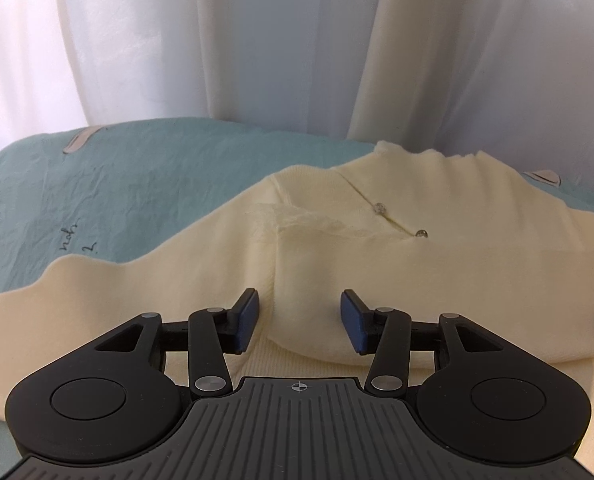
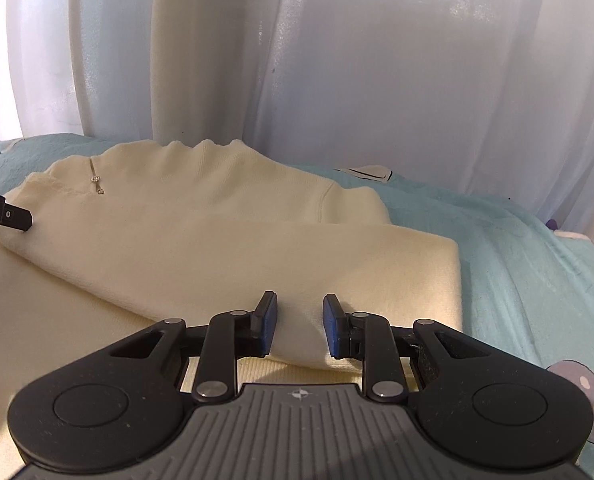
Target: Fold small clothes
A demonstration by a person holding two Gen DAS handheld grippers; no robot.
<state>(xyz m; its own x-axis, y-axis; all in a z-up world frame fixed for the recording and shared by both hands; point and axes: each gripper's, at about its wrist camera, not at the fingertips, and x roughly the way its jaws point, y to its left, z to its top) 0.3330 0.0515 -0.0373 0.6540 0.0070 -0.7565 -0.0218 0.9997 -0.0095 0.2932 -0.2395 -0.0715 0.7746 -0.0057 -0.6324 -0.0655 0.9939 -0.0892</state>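
Observation:
A cream knit sweater [image 1: 417,272] lies spread on a teal sheet [image 1: 137,184], with a sleeve folded across its body below two small shiny buttons [image 1: 381,208]. My left gripper [image 1: 301,320] is open over the near fold; the cloth lies between its blue pads [image 1: 247,320], which do not press it. In the right wrist view the sweater [image 2: 217,248] has a folded right edge. My right gripper [image 2: 299,326] is shut on a thick hump of that fold near the hem. A tip of the left gripper [image 2: 5,214] shows at the far left.
White curtains [image 1: 257,40] hang close behind the bed's far edge. The teal sheet [image 2: 537,280] stretches out to the right of the sweater, with a purple mushroom print [image 2: 585,392] at the near right. Bare sheet with handwriting-like print [image 1: 73,236] lies to the left.

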